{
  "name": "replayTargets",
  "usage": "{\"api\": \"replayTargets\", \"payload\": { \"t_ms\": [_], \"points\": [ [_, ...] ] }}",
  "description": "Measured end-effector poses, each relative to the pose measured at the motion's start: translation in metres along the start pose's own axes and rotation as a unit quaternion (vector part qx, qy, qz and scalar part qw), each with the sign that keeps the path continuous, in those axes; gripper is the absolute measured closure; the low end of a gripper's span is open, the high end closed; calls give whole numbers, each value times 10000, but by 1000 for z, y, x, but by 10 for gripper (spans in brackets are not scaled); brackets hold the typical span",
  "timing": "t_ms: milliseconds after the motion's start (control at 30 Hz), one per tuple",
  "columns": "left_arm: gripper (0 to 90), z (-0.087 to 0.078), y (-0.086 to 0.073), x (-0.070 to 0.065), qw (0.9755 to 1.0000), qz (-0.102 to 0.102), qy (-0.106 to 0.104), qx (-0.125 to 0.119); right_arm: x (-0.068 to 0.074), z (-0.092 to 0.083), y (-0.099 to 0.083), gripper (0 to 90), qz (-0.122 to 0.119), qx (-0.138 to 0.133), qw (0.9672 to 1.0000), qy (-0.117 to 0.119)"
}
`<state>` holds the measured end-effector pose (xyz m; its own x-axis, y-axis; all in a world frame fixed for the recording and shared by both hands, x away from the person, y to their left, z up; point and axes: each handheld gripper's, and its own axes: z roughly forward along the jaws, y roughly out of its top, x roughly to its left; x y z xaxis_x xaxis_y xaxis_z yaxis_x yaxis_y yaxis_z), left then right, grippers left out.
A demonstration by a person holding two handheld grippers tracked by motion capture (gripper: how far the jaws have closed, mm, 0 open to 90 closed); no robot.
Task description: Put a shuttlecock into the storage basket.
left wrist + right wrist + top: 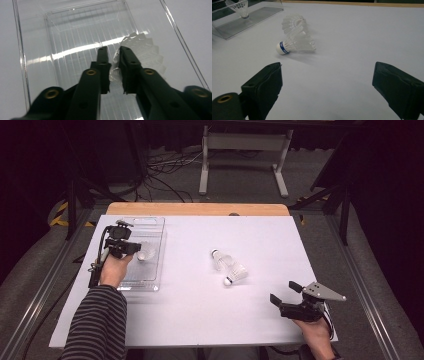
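Shuttlecock going in the clear tray

Left gripper [114,52] jaws slightly apart around a shuttlecock [142,51] over the tray [32,37]; right gripper [327,82] gapes wide, empty, near two more shuttlecocks [295,37].

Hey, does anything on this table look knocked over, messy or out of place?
Nothing damaged or spilled. Two white feather shuttlecocks lie tipped on their sides against each other mid-table, outside the clear plastic tray, where a third shuttlecock sits at the left gripper.
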<state>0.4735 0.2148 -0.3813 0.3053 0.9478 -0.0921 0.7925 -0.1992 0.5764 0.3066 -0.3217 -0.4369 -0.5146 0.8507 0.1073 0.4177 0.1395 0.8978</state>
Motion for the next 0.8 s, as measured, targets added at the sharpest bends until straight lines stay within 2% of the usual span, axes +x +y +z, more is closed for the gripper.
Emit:
{"api": "replayTargets", "payload": {
  "t_ms": [67,100,233,367,467,800],
  "points": [
    [656,-1,0,-1,10000,-9,-24,-8,0,0,0,101,2,-6,10000,-3],
    [656,-2,0,-2,10000,-11,-33,-30,0,0,0,101,2,-6,10000,-3],
    [498,-4,-1,-2,10000,-26,-35,-59,0,0,0,101,-23,-7,10000,-7],
    [402,-7,-1,-1,9999,-84,-72,-102,0,0,0,101,-16,-8,10000,-10],
    [364,-12,-3,0,9997,-108,-110,-168,0,0,0,101,-25,2,10000,-20],
    [340,-23,-6,-4,9992,-15,-211,-345,0,0,0,101,-29,-1,10000,-25]
  ]
}}
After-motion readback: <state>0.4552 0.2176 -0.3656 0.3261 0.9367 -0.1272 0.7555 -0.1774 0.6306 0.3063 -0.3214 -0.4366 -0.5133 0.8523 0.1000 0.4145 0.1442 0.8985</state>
